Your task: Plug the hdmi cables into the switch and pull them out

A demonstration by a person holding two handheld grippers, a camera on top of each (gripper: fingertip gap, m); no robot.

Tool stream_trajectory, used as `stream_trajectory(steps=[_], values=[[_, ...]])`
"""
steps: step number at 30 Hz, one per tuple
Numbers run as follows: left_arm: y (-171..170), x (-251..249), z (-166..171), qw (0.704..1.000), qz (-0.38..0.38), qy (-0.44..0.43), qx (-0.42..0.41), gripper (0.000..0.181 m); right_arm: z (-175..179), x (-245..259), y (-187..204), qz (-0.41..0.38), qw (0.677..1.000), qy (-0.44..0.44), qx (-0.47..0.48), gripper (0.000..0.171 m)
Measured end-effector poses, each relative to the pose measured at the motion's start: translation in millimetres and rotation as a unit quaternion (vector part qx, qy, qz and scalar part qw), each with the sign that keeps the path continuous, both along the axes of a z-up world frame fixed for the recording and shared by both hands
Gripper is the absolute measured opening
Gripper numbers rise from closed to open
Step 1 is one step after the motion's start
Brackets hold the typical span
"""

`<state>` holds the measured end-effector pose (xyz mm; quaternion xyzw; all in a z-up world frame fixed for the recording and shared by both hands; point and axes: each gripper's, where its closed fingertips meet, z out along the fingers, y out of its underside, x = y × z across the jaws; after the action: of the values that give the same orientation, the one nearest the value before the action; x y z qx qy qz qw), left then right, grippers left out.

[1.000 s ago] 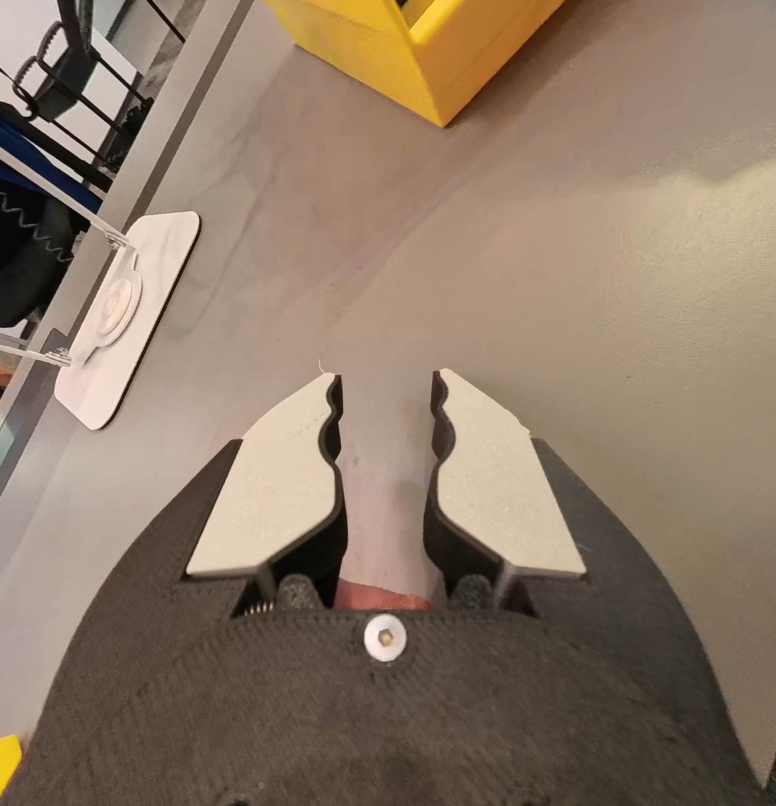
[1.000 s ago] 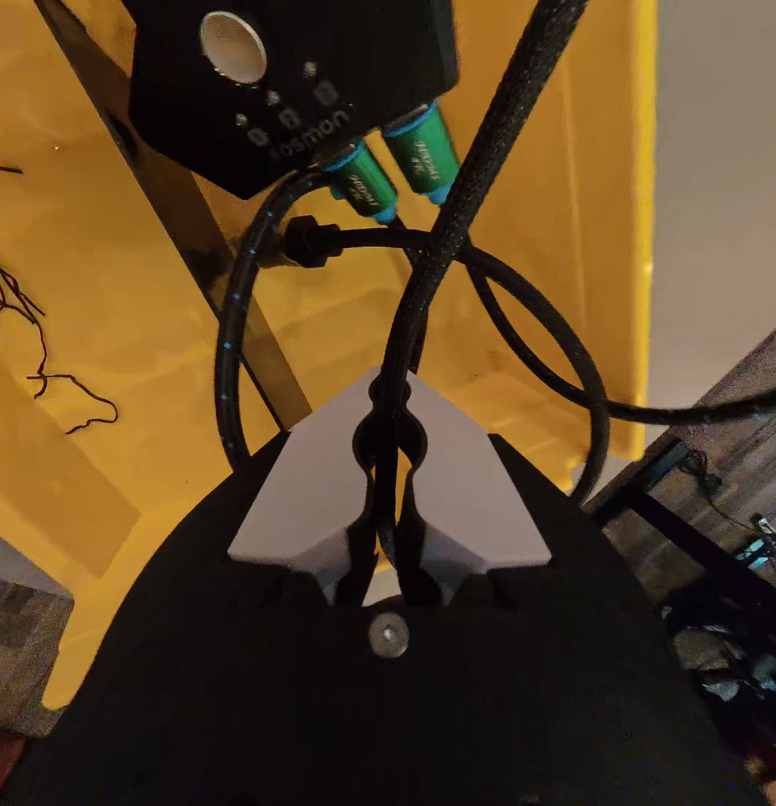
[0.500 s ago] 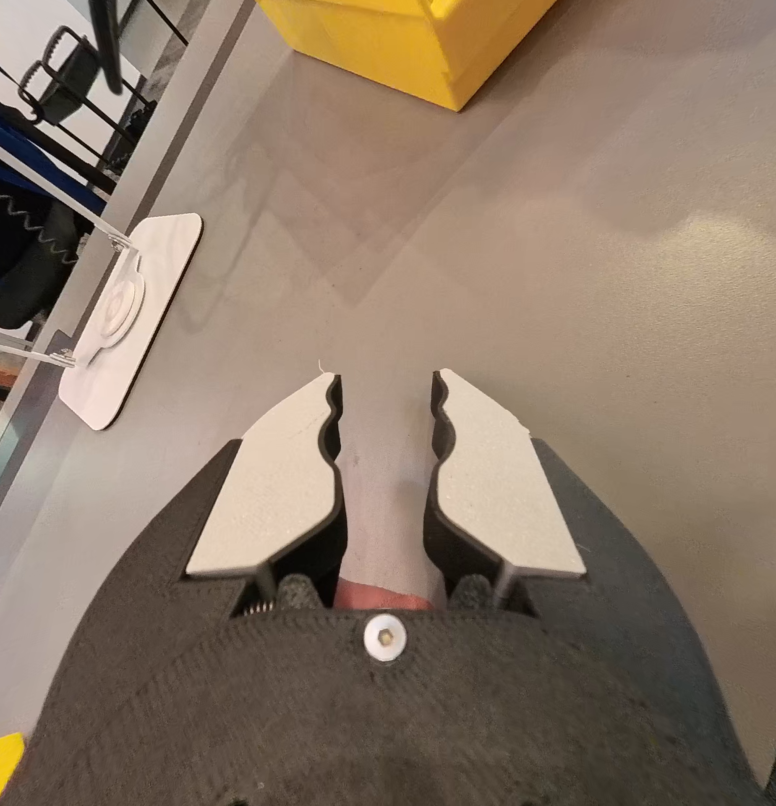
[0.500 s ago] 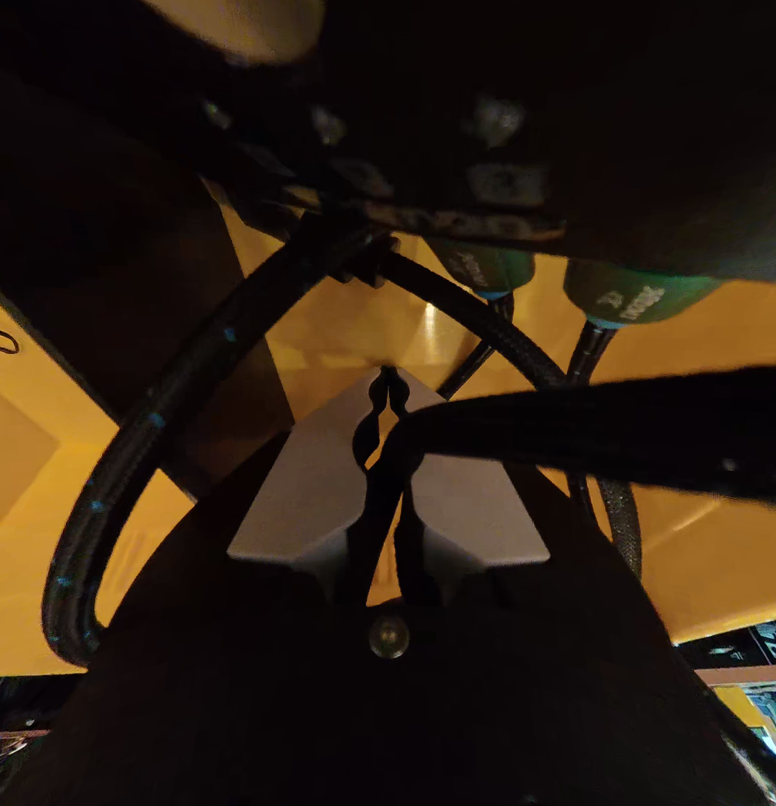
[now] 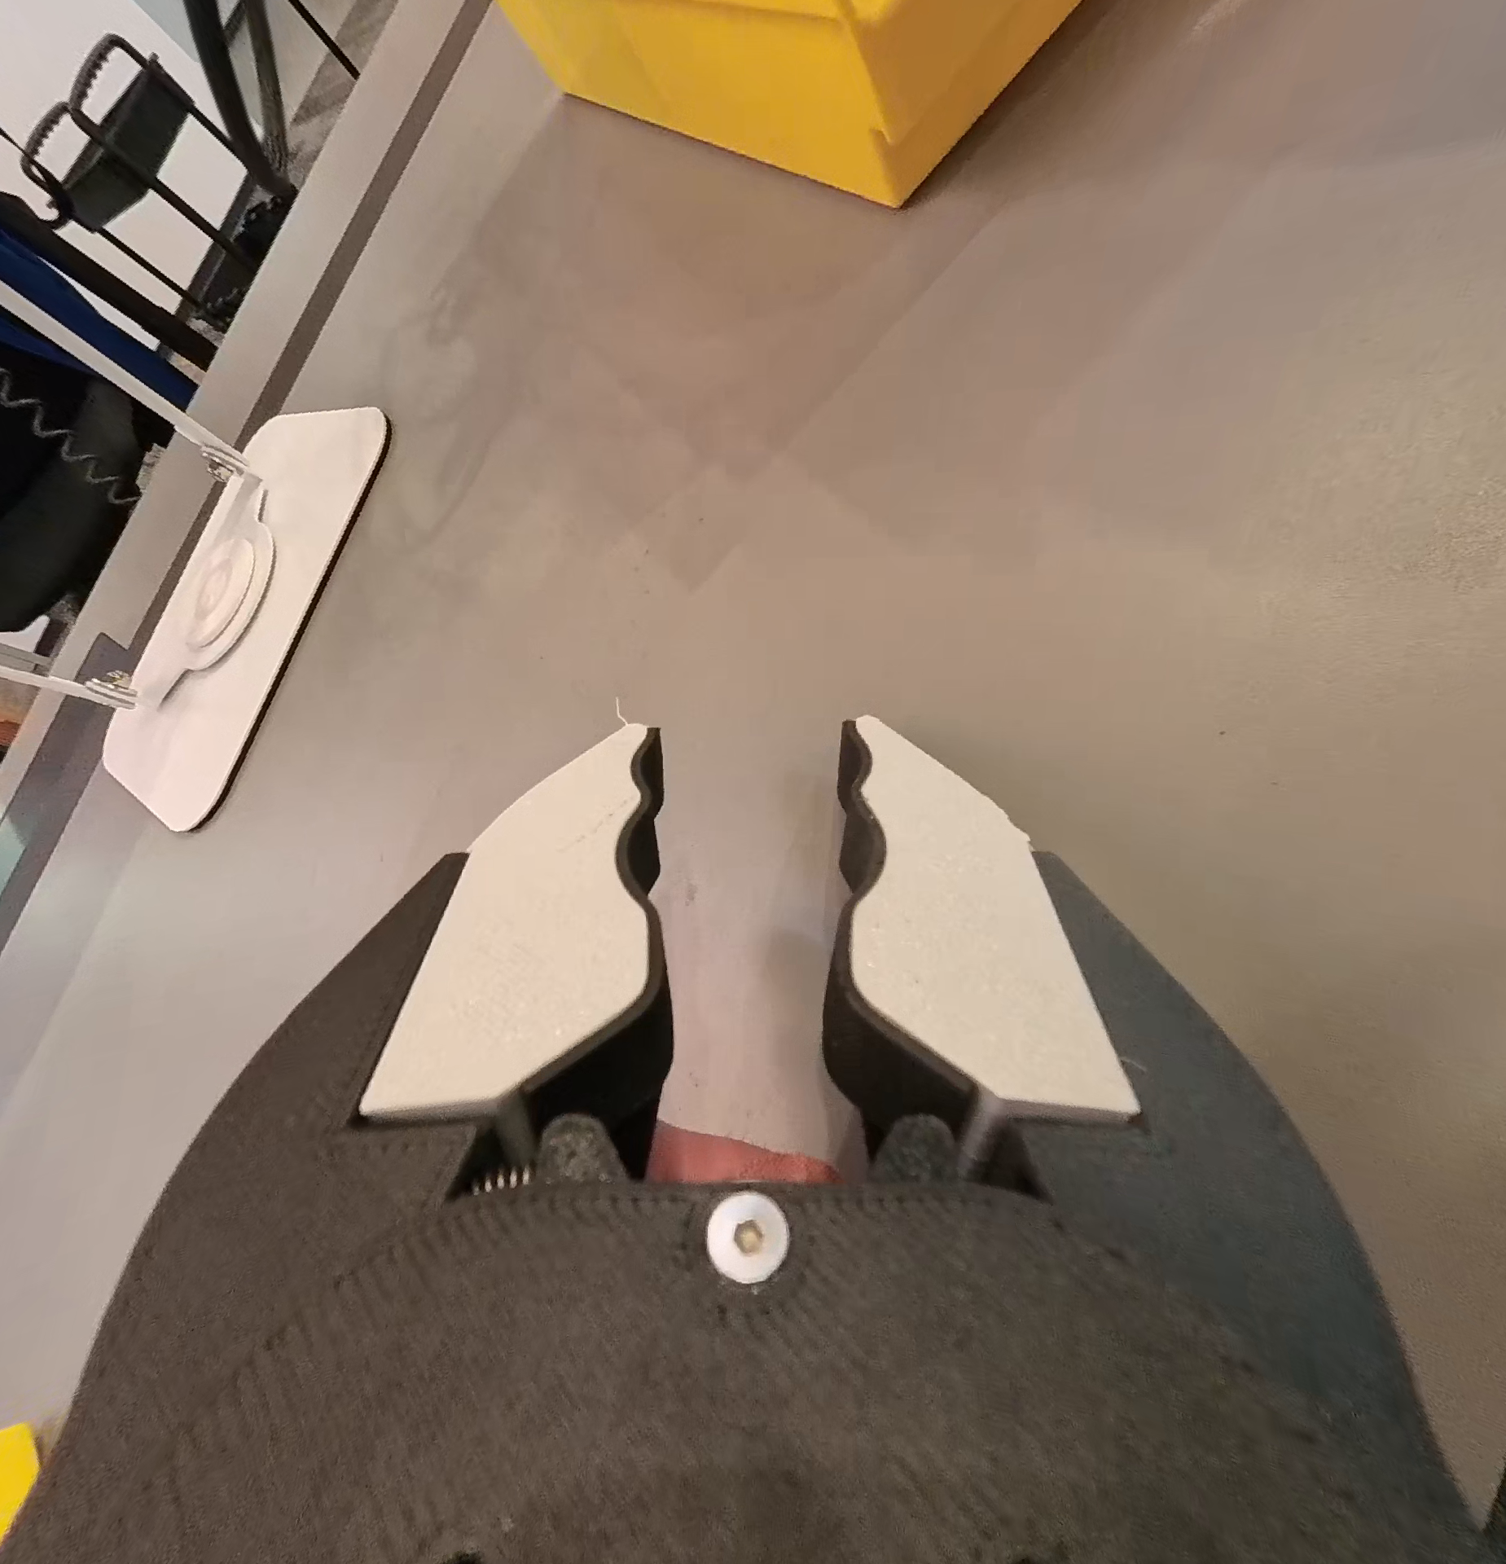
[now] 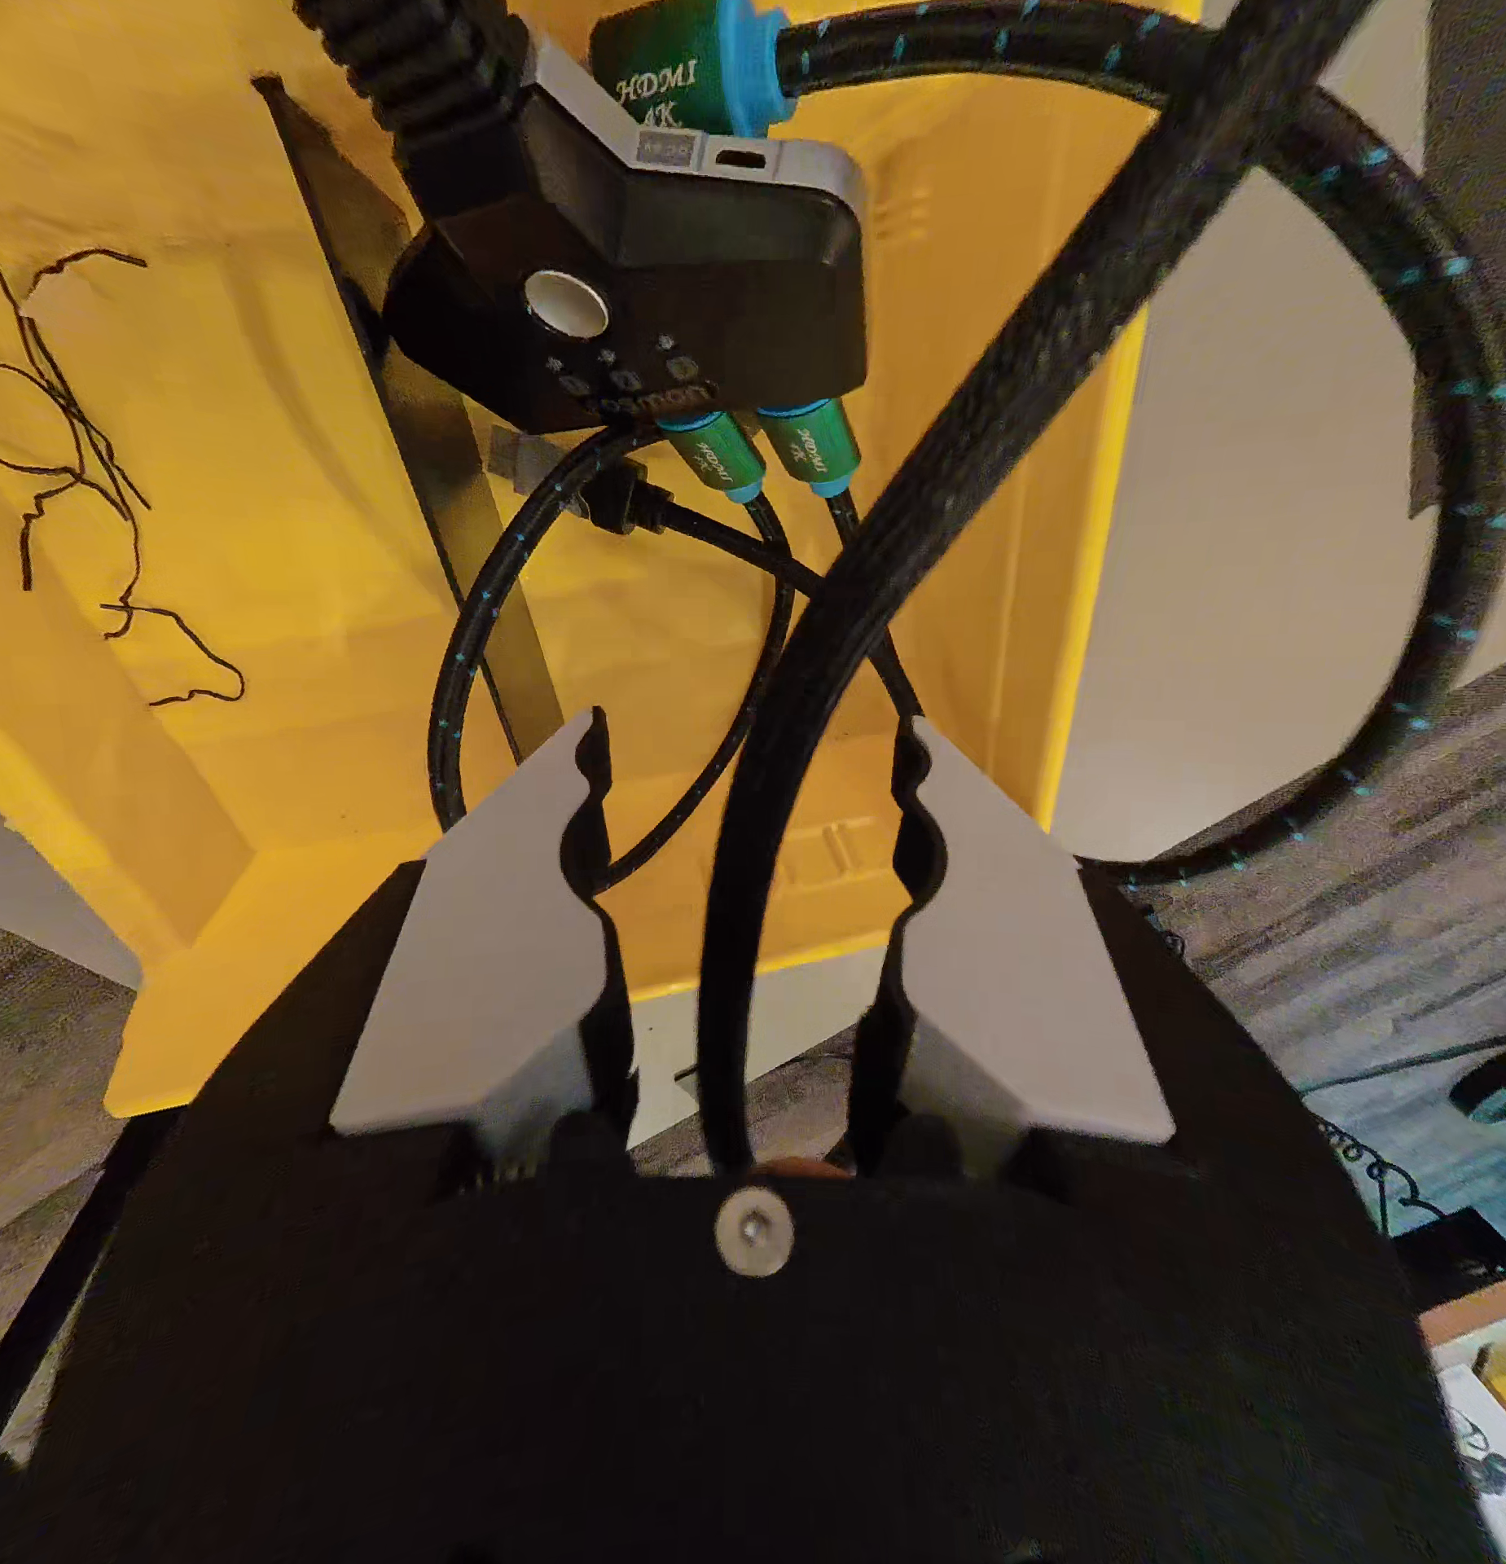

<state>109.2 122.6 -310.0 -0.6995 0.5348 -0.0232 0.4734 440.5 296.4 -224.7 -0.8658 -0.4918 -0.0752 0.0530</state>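
Observation:
In the right wrist view a black HDMI switch (image 6: 648, 279) with a silver button sits over the yellow bin (image 6: 224, 474). Two green HDMI plugs (image 6: 715, 457) are plugged into its near edge. A third green plug (image 6: 665, 76) sits at its far side. A thick black braided cable (image 6: 986, 440) runs from the switch down between the fingers of my right gripper (image 6: 751, 724), which is open and does not clamp it. My left gripper (image 5: 749, 736) is open and empty over the grey table (image 5: 1071, 508), away from the switch.
A yellow bin corner (image 5: 783, 76) stands at the far end of the table in the left wrist view. A white flat stand base (image 5: 241, 609) lies near the table's left edge. Loose black threads (image 6: 72, 440) lie in the bin. A thin braided cable (image 6: 478, 635) loops below the switch. Left tips to right tips: about 40 cm.
My right gripper has opened and let go of the thick braided cable. The switch swung close to the camera, then away again. My left gripper has barely moved.

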Motion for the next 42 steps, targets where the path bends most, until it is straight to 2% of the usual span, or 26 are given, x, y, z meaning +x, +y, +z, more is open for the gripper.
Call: stream_trajectory(steps=[8,11,16,18,20,23,26,28,29,35,38,42], values=[[-0.1,0.1,-0.1,1.0,0.0,0.0,-0.001,0.039,77.8,-23.7,15.9,0.004,0.988,0.056,0.142,0.057],[-0.1,0.1,-0.3,1.0,0.0,0.0,-0.002,0.039,95.1,-35.1,30.8,0.026,0.98,0.021,0.197,0.049],[-0.2,0.0,0.0,1.0,0.0,0.0,0.002,0.039,82.0,-33.6,64.9,0.045,0.971,-0.076,0.224,0.039],[-0.2,-0.1,0.1,1.0,0.0,0.0,0.003,0.039,66.4,-24.4,76.5,0.04,0.972,-0.094,0.21,0.012],[-0.3,-0.1,0.1,1.0,0.0,0.001,0.003,0.039,55.3,-16.1,84.2,0.044,0.972,-0.105,0.206,0.0],[-0.4,0.0,0.0,1.0,0.0,0.0,0.002,0.039,48.4,-9.3,85.0,0.042,0.974,-0.099,0.2,0.0],[-0.5,0.0,-0.4,1.0,-0.001,0.0,0.0,0.039,63.4,-22.1,89.3,0.028,0.974,-0.018,0.225,0.001],[-0.6,0.1,-0.4,1.0,-0.001,0.0,-0.001,0.039,83.6,-26.0,100.0,0.016,0.965,0.013,0.26,0.045],[-0.5,0.1,-0.5,1.0,-0.001,0.0,-0.002,0.039,88.6,-27.9,105.3,0.017,0.964,0.022,0.266,0.048],[0.0,-0.5,-0.7,1.0,0.002,-0.002,-0.006,0.04,62.7,-35.2,135.4,-0.027,0.984,0.041,0.172,0.059],[0.2,-0.5,-0.7,1.0,0.002,-0.002,-0.006,0.04,53.3,-69.5,143.2,0.011,0.986,0.051,0.159,0.056],[0.1,-0.5,-1.3,1.0,0.001,-0.003,-0.011,0.04,23.7,-87.5,161.8,0.039,0.99,-0.026,0.13,0.056]])
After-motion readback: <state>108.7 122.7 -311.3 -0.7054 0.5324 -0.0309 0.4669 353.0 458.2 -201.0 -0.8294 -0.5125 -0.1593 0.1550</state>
